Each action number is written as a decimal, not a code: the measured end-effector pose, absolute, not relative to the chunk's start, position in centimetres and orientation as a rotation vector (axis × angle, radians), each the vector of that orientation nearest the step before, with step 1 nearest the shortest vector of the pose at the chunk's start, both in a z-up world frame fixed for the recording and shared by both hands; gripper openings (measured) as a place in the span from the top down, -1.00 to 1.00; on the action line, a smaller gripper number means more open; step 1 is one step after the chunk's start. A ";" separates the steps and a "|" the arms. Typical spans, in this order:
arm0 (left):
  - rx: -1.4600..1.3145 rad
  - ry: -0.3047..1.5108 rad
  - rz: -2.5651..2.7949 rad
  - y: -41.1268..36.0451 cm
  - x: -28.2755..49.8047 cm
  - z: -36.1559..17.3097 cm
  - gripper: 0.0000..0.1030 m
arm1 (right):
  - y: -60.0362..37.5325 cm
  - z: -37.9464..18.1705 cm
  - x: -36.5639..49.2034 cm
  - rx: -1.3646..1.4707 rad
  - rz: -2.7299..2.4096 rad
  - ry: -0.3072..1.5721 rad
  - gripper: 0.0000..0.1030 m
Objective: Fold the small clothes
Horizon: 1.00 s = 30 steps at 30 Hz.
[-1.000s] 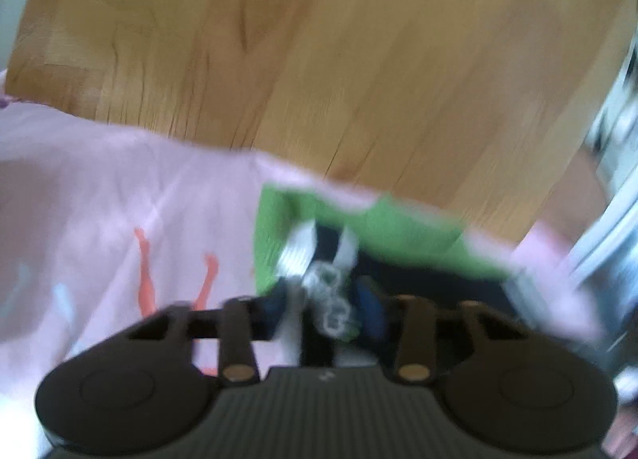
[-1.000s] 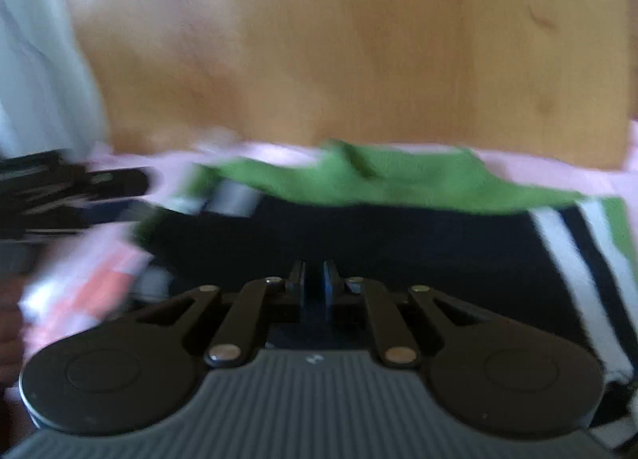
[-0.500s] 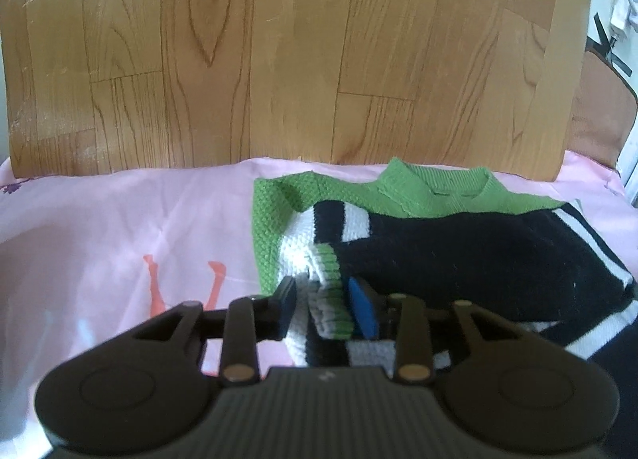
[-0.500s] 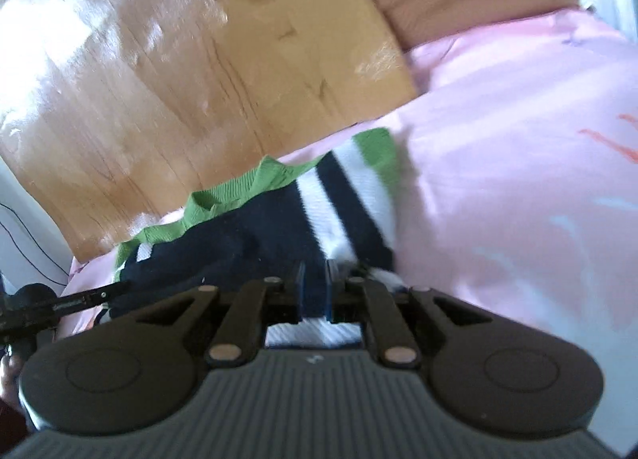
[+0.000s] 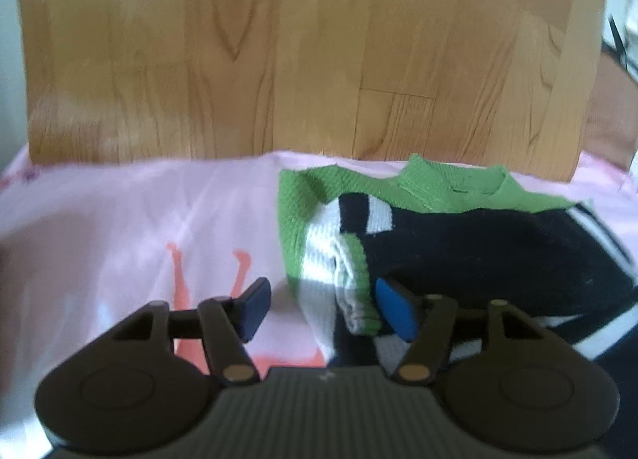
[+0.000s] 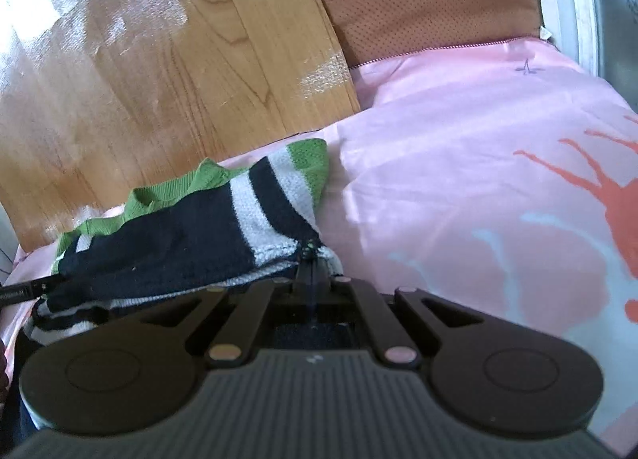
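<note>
Pink sheet [image 5: 119,228] free; sweater [image 5: 458,244] blocks right

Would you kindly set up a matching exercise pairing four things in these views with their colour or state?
Things:
1. left gripper
2. right gripper
3. ribbed knitted sweater collar
4. smooth printed bedsheet

Colour or state:
A. pink
B. jaws opening, sleeve cuff lying loose between them
C. green
D. shut on the striped sweater's edge

Pairs: 1-B, 2-D, 3-C, 4-A

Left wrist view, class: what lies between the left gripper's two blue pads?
The sweater's folded cuff and bare pink sheet lie between the opening left gripper's pads, untouched.
</note>
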State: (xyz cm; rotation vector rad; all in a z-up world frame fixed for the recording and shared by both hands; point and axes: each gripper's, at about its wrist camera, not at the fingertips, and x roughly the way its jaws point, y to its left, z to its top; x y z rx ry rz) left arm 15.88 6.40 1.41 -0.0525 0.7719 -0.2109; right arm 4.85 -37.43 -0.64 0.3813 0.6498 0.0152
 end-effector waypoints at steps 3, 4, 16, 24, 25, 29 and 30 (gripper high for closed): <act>-0.077 0.762 -0.258 7.4 12.5 2.5 -0.11 | -37.3 -0.4 2.4 0.426 0.049 0.635 0.83; -0.062 0.752 -0.270 7.5 10.7 2.9 -0.11 | -37.3 -0.3 1.4 0.429 0.064 0.633 0.83; -0.052 0.795 -0.384 9.0 -8.5 2.3 -0.15 | -31.4 1.4 -5.1 0.290 0.374 0.661 0.54; -0.099 0.835 -0.331 9.5 -14.6 2.4 -0.12 | -21.6 0.7 -10.3 0.069 0.816 0.700 0.26; -0.090 0.843 -0.330 9.2 -15.1 2.5 -0.12 | -22.0 0.8 -10.3 0.105 0.843 0.709 0.27; -0.055 0.863 -0.332 8.7 -16.5 2.5 -0.15 | -25.9 1.6 -11.3 0.216 0.777 0.671 0.28; -0.052 0.864 -0.331 8.6 -16.6 2.5 -0.13 | -27.3 1.8 -11.7 0.228 0.736 0.655 0.28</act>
